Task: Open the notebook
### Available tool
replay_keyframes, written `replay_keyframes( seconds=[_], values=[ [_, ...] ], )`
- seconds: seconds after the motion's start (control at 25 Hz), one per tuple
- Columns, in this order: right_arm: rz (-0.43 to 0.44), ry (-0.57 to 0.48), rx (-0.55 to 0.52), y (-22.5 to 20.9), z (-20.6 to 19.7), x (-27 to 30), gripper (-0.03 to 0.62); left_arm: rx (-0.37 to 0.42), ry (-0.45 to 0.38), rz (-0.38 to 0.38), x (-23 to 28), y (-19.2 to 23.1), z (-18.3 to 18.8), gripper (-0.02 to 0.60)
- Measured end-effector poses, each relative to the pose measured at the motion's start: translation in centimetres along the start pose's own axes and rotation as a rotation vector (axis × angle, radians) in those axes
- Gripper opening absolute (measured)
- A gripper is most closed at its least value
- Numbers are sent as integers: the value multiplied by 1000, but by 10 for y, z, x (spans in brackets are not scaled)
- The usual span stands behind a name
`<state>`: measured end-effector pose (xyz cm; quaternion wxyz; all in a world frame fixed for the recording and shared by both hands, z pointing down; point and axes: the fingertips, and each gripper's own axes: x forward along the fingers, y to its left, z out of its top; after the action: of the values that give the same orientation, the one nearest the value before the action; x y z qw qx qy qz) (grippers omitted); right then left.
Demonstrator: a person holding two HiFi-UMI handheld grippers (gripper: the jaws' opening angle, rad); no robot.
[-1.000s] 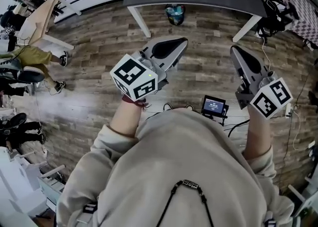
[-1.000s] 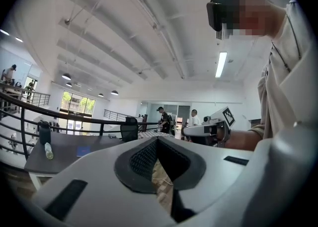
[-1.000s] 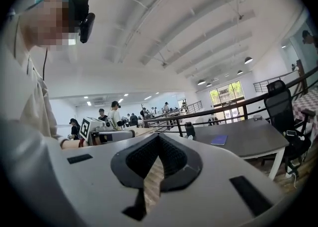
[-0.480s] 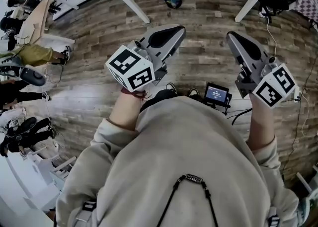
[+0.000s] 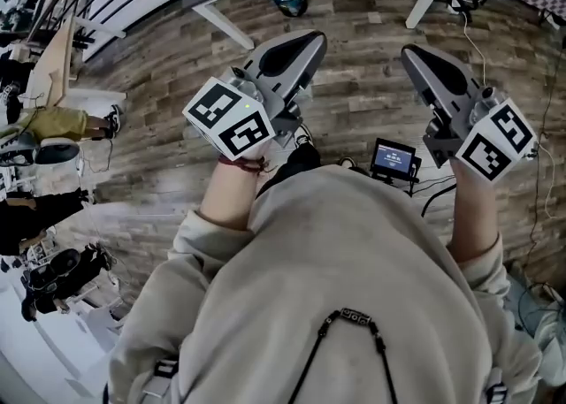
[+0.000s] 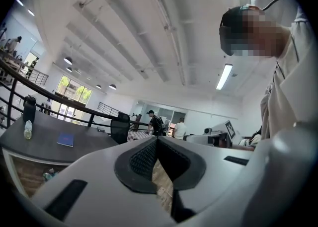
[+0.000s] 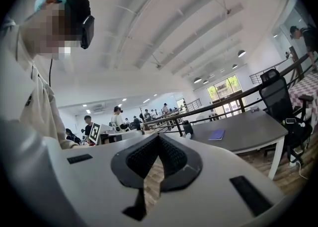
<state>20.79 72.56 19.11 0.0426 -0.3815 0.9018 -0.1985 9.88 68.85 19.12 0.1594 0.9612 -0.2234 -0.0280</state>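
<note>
Notebook [image 7: 216, 135] has slipped off head view.

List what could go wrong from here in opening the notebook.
1. The left tongs and right tongs are both shut and empty; unless they open, they may only shove the notebook across the table.
2. Cables lie on the floor just in front of the person: a possible trip hazard.
3. A bottle stands near the notebook and could get knocked.

Item counts
2 grippers: left gripper [image 5: 311, 40], right gripper [image 5: 409, 55]; 1 notebook [image 7: 216, 134], 1 dark table [image 7: 248, 136], 1 clear bottle [image 6: 27, 129], 1 screen [image 5: 393, 159]
</note>
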Motion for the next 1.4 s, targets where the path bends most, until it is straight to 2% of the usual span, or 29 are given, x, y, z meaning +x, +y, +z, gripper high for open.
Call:
replay_keyframes(
  seconds=[0.28, 0.56, 0.68, 0.8, 1.0, 1.16, 1.4],
  values=[
    [-47, 19, -16, -26, 13, 27, 15, 25, -6, -37, 23, 42, 20, 3],
    [-68, 24, -42, -28, 25, 80, 15, 17, -8, -76, 20, 89, 34, 3],
    [-87, 50, -51, -30, 30, 111, 15, 61, 12, -94, 16, 116, 42, 3],
    [-84, 84, -59, -28, 31, 146, 15, 122, 52, -87, 6, 150, 41, 3],
    [-81, 123, -68, -25, 31, 197, 15, 93, 28, -89, -14, 193, 54, 3],
    [-68, 122, -67, -29, 38, 242, 15, 96, 39, -78, -28, 227, 56, 3],
    [-29, 137, -75, -23, 37, 297, 15, 49, 35, -4, -60, 283, 51, 3]
  ],
)
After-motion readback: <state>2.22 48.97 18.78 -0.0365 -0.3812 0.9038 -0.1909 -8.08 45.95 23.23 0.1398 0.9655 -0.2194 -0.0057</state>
